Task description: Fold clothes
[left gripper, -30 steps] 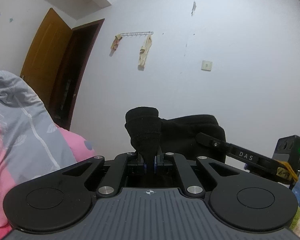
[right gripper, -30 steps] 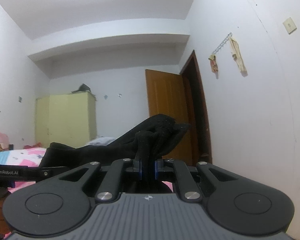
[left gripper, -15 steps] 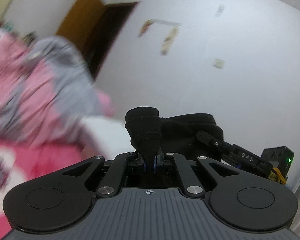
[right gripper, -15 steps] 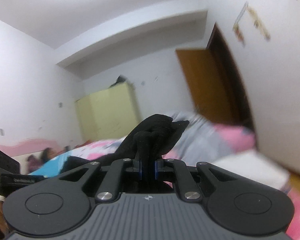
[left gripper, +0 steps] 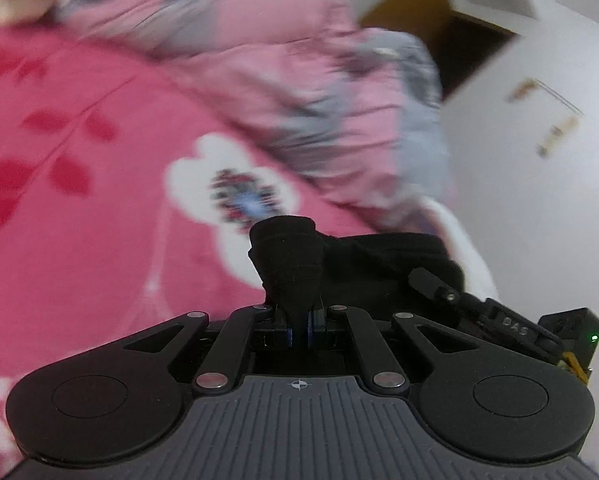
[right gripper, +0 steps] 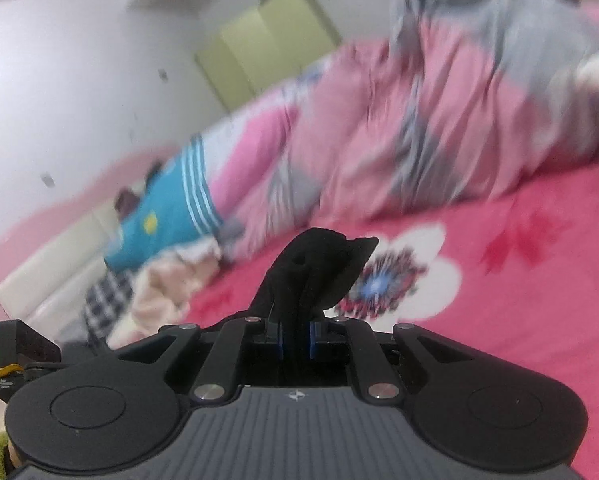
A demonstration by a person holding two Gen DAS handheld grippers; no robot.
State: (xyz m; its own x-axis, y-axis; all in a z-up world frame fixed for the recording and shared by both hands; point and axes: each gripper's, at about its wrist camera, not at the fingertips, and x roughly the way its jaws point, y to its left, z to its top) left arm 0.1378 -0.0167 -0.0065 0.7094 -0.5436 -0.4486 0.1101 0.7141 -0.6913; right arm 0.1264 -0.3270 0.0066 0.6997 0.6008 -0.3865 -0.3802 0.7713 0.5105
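This is a bedroom in a home. Ahead of the gripper spreads a bed (right gripper: 539, 300) under a pink flowered cover, with a rumpled pink-and-grey quilt (right gripper: 439, 120) beyond it. Farther back stands a pale green wardrobe (right gripper: 267, 48) (blurred), against white walls, and a wooden door (left gripper: 407, 4).

From my left camera the garment (left gripper: 379, 256) hangs over the bed (left gripper: 79, 240), the other gripper (left gripper: 499, 320) at its right end. Behind, a heaped quilt (left gripper: 299, 80) lies on the bed, a doorway (left gripper: 467, 52) beyond it. From my right camera, piled clothes (right gripper: 167, 216) lie left of the quilt, a cupboard (right gripper: 267, 44) behind.
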